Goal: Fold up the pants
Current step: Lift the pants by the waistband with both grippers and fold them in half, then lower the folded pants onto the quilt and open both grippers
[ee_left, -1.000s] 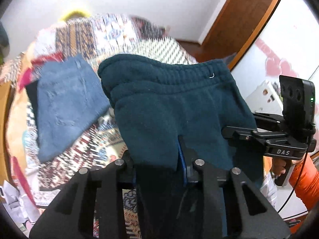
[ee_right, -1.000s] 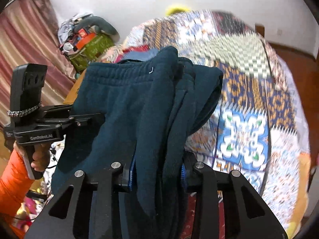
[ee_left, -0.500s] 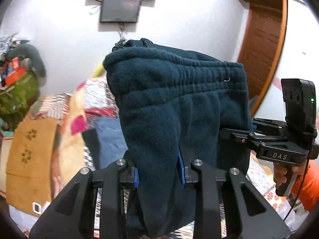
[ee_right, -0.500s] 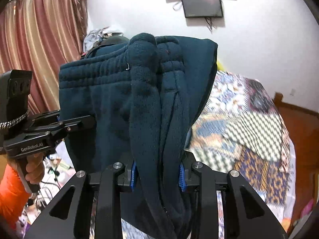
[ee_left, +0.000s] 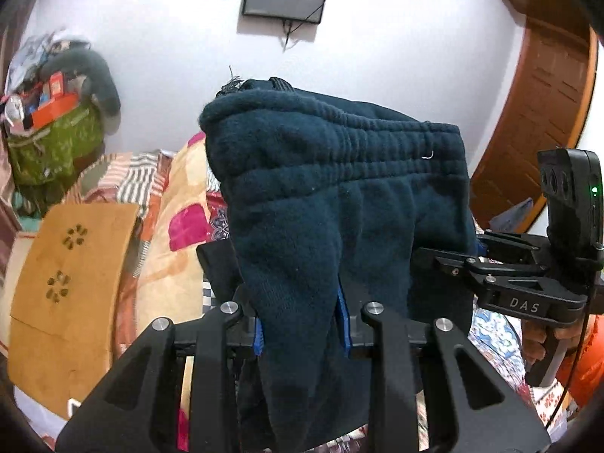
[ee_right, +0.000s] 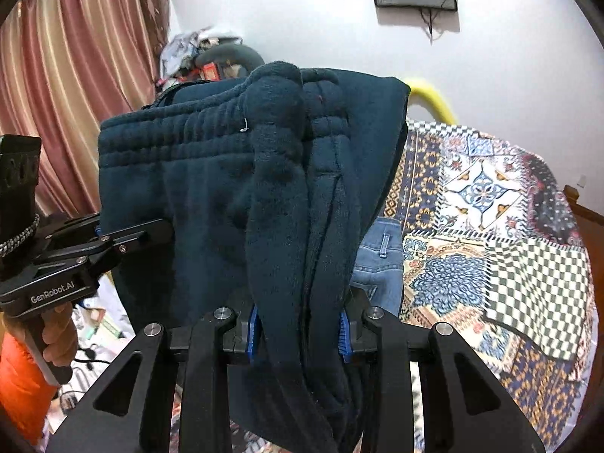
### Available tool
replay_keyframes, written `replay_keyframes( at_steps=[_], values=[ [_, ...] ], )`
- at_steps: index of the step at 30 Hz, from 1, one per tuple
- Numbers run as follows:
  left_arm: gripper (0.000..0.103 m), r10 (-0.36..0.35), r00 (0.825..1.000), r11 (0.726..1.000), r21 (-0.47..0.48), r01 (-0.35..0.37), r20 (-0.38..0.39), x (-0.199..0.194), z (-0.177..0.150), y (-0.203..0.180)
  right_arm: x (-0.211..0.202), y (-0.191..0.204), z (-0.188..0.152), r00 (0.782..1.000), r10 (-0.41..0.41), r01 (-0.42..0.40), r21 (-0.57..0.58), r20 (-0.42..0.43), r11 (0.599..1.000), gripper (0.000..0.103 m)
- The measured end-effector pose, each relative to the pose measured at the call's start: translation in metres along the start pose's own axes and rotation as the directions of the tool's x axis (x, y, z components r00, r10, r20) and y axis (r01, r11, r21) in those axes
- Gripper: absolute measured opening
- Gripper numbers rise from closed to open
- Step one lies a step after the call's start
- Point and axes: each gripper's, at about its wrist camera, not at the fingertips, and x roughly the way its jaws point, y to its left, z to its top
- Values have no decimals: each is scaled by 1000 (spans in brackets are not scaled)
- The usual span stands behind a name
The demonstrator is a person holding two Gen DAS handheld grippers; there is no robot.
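Observation:
The dark teal fleece pants (ee_left: 339, 204) hang in the air between both grippers, folded, with the ribbed waistband on top. My left gripper (ee_left: 302, 324) is shut on the left side of the bundle. My right gripper (ee_right: 298, 332) is shut on the right side, where several layers bunch together (ee_right: 287, 196). Each gripper shows in the other's view: the right one (ee_left: 445, 264) at the right edge, the left one (ee_right: 132, 234) at the left edge. The pants are held well above the patchwork bed cover (ee_right: 490, 264).
Folded blue jeans (ee_right: 377, 260) lie on the bed behind the pants. A tan wooden board (ee_left: 68, 294) stands at the bed's left side. A cluttered pile with a green bag (ee_left: 53, 143) sits by the wall. A wooden door (ee_left: 543, 113) is at the right, curtains (ee_right: 75, 75) at the left.
Both grippers have lifted the pants and tilted up from the bed toward the wall. The grip on the pants is unchanged.

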Motion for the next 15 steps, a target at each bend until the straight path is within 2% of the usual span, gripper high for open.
replay_keyframes(
  at_steps=[4,8,10,13,15],
  values=[
    [28,11,998,999,-51,-14,-63,61,4,21,46,-18,8,999,-26,27,36,-47,999,29],
    [28,33,993,998,-54,-39,-110,111,6,34,85,-29,16,991,-69,73,28,-115,997,29],
    [27,11,990,999,-47,-18,-144,137,6,44,101,-37,17,984,-86,90,24,-157,996,29],
    [28,35,975,998,-49,-47,-218,170,-1,54,125,-53,9,969,-102,115,48,-225,992,30],
    [32,42,966,995,-73,-63,-256,187,-8,62,133,-61,-1,962,-108,124,48,-252,991,32]
  ],
)
